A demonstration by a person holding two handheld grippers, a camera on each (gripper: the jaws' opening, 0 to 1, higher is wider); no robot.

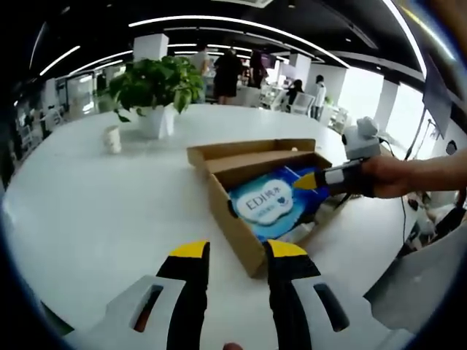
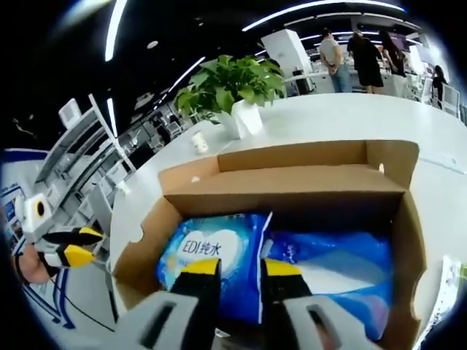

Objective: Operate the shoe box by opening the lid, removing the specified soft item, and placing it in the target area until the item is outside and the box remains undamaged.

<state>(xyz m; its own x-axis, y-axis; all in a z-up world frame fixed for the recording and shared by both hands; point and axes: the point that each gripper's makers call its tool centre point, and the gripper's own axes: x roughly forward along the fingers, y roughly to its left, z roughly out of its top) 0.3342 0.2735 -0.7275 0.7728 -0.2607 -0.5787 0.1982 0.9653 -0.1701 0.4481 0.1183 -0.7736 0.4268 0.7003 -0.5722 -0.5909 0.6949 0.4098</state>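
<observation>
Cardboard shoe box lies open on a big white table, its lid folded back on the far side. Inside lie blue soft packs; the nearer-left one, a wipes pack with a white cloud label, sits against the box's left wall, and a second blue pack lies just beside it on the right.

In the left gripper view, the left gripper hovers just before the near corner of the box, its yellow-tipped jaws standing apart with a narrow gap and nothing between them. From the right side a person's hand brings the right gripper in over the box's right edge, its yellow tip above the blue packs.

In the right gripper view, the right gripper is down inside the box. Its two jaws stand a little apart with the edge of the wipes pack between them; whether they actually pinch the pack I cannot tell. The open lid stands up behind. The left gripper shows at the far left, off the box.

Farther back on the table stands a potted plant in a white pot, with a small white cup near it on the left. People stand in the office behind.
</observation>
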